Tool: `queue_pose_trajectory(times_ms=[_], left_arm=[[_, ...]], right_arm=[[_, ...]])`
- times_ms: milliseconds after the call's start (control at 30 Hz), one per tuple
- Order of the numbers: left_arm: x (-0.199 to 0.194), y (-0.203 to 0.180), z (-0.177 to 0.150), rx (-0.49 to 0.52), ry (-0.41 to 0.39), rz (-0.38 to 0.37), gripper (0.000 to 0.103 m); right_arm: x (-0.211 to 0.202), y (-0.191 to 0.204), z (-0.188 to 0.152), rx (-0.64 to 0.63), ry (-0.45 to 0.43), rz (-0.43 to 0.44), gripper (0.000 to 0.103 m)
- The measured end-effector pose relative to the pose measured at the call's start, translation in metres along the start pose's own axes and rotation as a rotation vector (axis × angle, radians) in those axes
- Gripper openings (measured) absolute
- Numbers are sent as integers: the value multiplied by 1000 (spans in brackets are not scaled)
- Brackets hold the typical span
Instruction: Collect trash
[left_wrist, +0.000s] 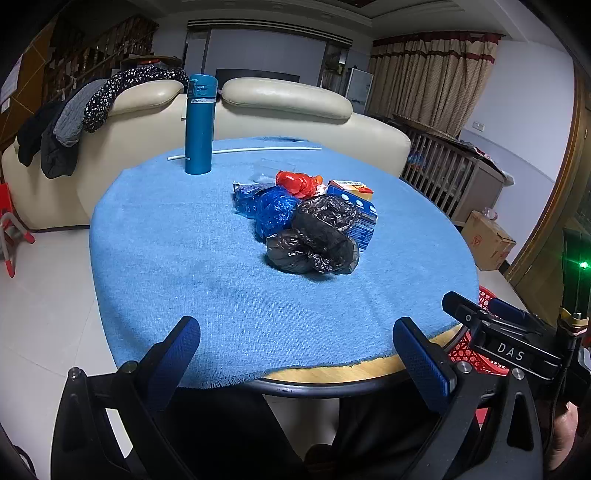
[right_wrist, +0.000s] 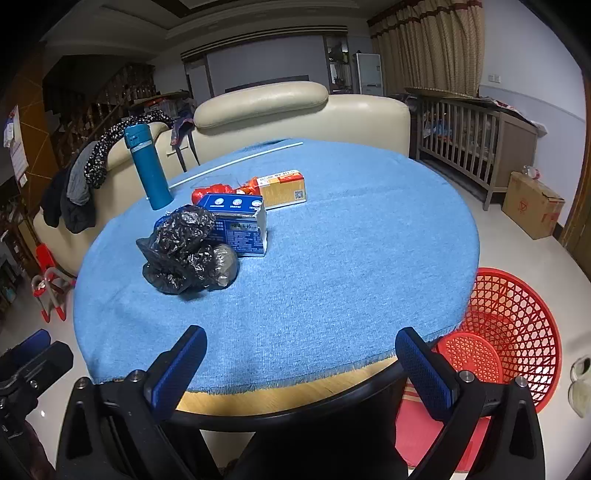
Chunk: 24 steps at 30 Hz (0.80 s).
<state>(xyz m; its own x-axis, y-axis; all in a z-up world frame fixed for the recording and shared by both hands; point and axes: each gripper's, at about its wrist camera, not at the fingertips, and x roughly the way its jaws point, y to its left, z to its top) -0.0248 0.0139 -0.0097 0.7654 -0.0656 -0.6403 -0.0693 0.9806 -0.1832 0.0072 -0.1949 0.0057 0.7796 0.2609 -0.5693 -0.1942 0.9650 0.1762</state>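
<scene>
left gripper (left_wrist: 295, 354) wide, empty | right gripper (right_wrist: 301, 363) wide, empty | risk: black bags (right_wrist: 186, 245) slipping mid-carry, missing basket (right_wrist: 517, 325); flask (left_wrist: 199, 123) knocked over reaching

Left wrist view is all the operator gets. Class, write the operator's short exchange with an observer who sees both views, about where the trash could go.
Operator: I see only a sliver of red mesh past the right edge of the round table under a blue cloth. What is it?
Observer: A round red plastic mesh basket, standing open on the floor beside the table.
Operator: Is anything in it yet?
Observer: No trash shows inside; its mesh bottom is bare.
</scene>
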Motion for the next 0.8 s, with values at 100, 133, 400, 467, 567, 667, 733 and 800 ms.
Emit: queue_pose_trajectory(times_ms=[100,133,400,467,567,667,733,800], left_arm=[[0,0,0,5,-1,1,103],[0,0,0,4,0,1,103],[0,0,-1,3,-4,3,103],[0,1,-1,-2,-1,3,103],[0,2,-1,-7,-1,4,103],[-1,2,-1,-7,-3,4,103],[-1,2,-1,-6,-5,4,103],[-2,1,-2,-4,-8,4,103]], right_arm=[[1,0,0,0,3,0,103],[1,0,0,0,6,-1,103],[2,0,-1,1,8,0,103],[2,0,-1,3,11,0,103],[2,-1,-2,5,10,0,103],[2,-1,-2,6,9,0,103],[2,-1,-2,5,10,0,103],[2,-1,-2,5,9,0,103]])
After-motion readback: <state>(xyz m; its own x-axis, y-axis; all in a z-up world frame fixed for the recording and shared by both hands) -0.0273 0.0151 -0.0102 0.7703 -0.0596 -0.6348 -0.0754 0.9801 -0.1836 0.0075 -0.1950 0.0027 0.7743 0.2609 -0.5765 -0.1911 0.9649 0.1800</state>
